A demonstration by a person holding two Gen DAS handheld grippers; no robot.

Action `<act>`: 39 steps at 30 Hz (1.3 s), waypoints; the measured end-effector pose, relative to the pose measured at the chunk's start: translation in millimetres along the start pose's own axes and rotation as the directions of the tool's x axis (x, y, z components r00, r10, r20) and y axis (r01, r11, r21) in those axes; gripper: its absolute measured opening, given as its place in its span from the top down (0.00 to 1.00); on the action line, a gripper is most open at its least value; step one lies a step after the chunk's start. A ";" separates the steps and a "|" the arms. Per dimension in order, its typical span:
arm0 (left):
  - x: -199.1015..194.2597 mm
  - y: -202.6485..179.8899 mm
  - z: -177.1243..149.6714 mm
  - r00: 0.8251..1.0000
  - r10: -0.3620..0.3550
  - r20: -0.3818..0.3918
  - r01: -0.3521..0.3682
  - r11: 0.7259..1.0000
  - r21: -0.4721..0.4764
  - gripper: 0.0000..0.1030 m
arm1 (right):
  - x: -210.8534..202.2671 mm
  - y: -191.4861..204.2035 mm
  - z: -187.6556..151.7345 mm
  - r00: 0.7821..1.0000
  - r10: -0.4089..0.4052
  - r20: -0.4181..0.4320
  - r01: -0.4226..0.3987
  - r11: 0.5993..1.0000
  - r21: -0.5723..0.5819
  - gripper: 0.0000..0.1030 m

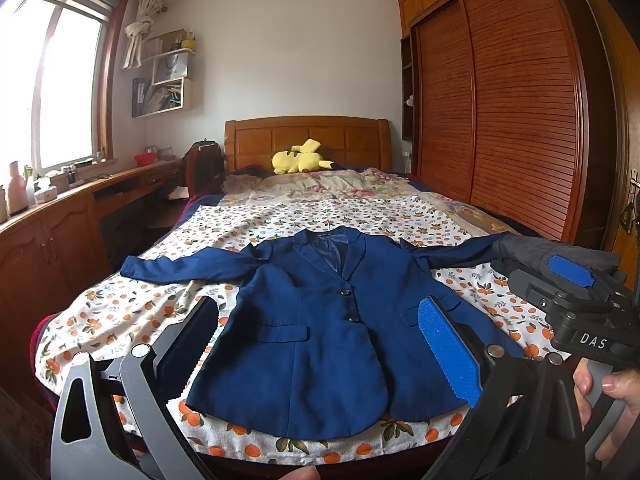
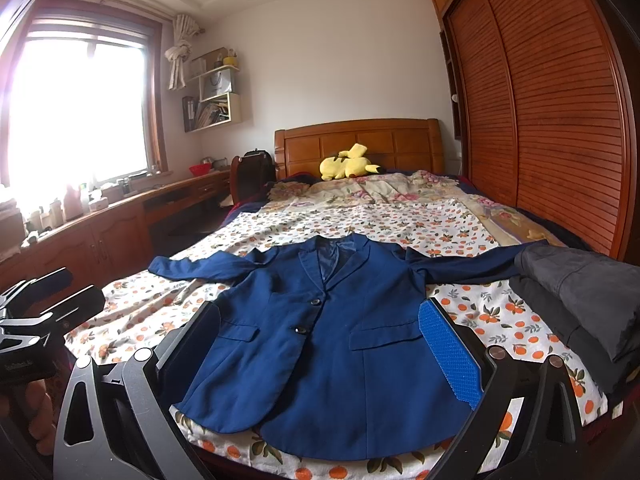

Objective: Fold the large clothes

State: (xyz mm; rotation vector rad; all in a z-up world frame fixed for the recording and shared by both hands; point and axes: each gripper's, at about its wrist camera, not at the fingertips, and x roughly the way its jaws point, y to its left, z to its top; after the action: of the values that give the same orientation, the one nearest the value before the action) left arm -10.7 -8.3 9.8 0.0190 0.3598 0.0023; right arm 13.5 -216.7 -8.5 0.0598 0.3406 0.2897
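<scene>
My left gripper [image 1: 324, 344] and right gripper [image 2: 324, 344] hang spread above the blue jacket [image 1: 320, 320] lying flat on the bed [image 1: 120, 304]; it looks soft yet weighty, best pinched at the shoulders.

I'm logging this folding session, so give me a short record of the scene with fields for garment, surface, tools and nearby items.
garment: blue blazer, spread flat, front up, buttoned, sleeves out to both sides
surface: bed with orange-print sheet
left tool: open, above the blazer's hem, holding nothing
right tool: open, holding nothing
nearby: folded dark clothes at the blazer's right; yellow plush toy by the headboard
</scene>
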 end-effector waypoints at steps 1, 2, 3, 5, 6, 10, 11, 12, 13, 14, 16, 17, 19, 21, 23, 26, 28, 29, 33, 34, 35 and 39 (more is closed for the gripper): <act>-1.5 -0.3 0.0 1.000 0.001 0.001 -0.001 1.000 0.001 0.02 | -0.3 -0.1 -0.1 1.000 0.000 0.001 0.000 1.000 0.001 0.06; -2.2 -0.7 0.4 1.000 0.001 0.002 -0.001 1.000 0.001 0.02 | -0.2 0.1 -0.1 1.000 0.000 0.000 0.000 1.000 0.001 0.06; -2.3 -0.8 0.5 1.000 0.000 0.002 0.000 1.000 0.001 0.02 | -0.1 0.2 -0.1 1.000 0.001 0.000 -0.001 1.000 0.001 0.06; -1.7 -1.4 0.6 1.000 0.002 0.003 -0.002 1.000 0.002 0.02 | -0.2 0.4 -0.1 1.000 -0.001 0.001 0.001 1.000 -0.001 0.06; -2.3 -1.6 1.2 1.000 0.004 0.004 -0.004 1.000 0.003 0.02 | 0.0 0.4 -0.2 1.000 0.001 0.000 -0.001 1.000 0.000 0.06; -2.1 -2.7 0.9 1.000 0.004 0.005 -0.004 1.000 0.003 0.02 | 0.0 0.6 0.1 1.000 0.000 0.000 0.000 1.000 0.000 0.06; -2.2 -2.5 0.9 1.000 0.005 0.005 -0.005 1.000 0.003 0.02 | -0.3 0.6 0.2 1.000 0.000 0.000 0.000 1.000 0.000 0.06; -3.3 -2.9 0.9 1.000 0.004 0.007 -0.004 1.000 0.003 0.02 | -0.5 0.8 0.3 1.000 0.000 0.000 0.000 1.000 -0.001 0.06; -3.8 -3.0 1.1 1.000 0.003 0.007 -0.003 1.000 0.002 0.02 | -0.6 0.7 0.4 1.000 -0.001 0.001 0.001 1.000 -0.001 0.06; -3.7 -3.3 1.1 1.000 0.003 0.007 -0.003 1.000 0.002 0.02 | -0.6 0.7 0.5 1.000 -0.001 0.001 0.001 1.000 -0.001 0.06; -3.8 -3.4 1.1 1.000 0.004 0.007 -0.004 1.000 0.002 0.02 | -0.7 0.8 0.7 1.000 -0.001 0.001 0.001 1.000 -0.001 0.06; -3.7 -3.5 1.1 1.000 0.004 0.008 -0.004 1.000 0.002 0.02 | -0.6 0.9 0.8 1.000 -0.001 0.001 0.001 1.000 -0.001 0.06; -4.7 -4.0 1.5 1.000 0.004 0.009 -0.004 1.000 0.003 0.02 | -0.8 0.6 1.0 1.000 0.000 0.002 0.000 1.000 -0.001 0.06; -5.5 -4.6 1.8 1.000 0.003 0.010 -0.003 1.000 0.004 0.02 | -0.6 0.5 1.2 1.000 0.000 0.001 0.000 1.000 -0.001 0.06; -5.5 -3.7 1.7 1.000 0.003 0.010 -0.003 1.000 0.002 0.02 | -0.7 0.4 1.5 1.000 -0.001 0.002 0.001 1.000 -0.001 0.06; -5.6 -3.6 1.7 1.000 0.003 0.011 -0.003 1.000 0.002 0.02 | -2.5 -0.1 1.9 1.000 0.000 0.003 0.000 1.000 0.001 0.06; -7.2 -5.7 3.2 1.000 0.002 0.014 -0.002 1.000 0.002 0.02 | -2.6 1.0 1.8 1.000 -0.001 0.002 0.001 1.000 -0.002 0.06; -8.3 -6.2 3.8 1.000 0.002 0.016 -0.002 1.000 0.002 0.02 | -2.8 1.4 1.6 1.000 0.000 0.003 0.000 1.000 -0.002 0.06; -10.7 -7.3 5.2 1.000 0.002 0.019 -0.002 1.000 0.003 0.02 | -3.0 1.1 3.0 1.000 0.000 0.004 0.000 1.000 -0.001 0.06; -11.6 -7.5 5.7 1.000 0.001 0.020 -0.001 1.000 0.004 0.02 | -3.2 1.2 3.0 1.000 0.000 0.004 0.000 1.000 -0.001 0.06; -13.2 -7.0 6.3 1.000 0.000 0.021 0.000 1.000 0.005 0.02 | -3.2 1.7 2.7 1.000 0.000 0.005 0.000 1.000 -0.001 0.06; -15.1 -7.2 6.7 1.000 -0.002 0.024 0.002 1.000 0.006 0.02 | -3.8 -2.3 4.7 1.000 0.001 0.006 -0.001 1.000 -0.002 0.06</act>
State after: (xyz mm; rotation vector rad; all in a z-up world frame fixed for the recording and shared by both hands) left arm -22.5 -15.7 21.3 0.0247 0.3354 -0.0008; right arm 12.2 -220.0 -3.1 0.0591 0.3345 0.2903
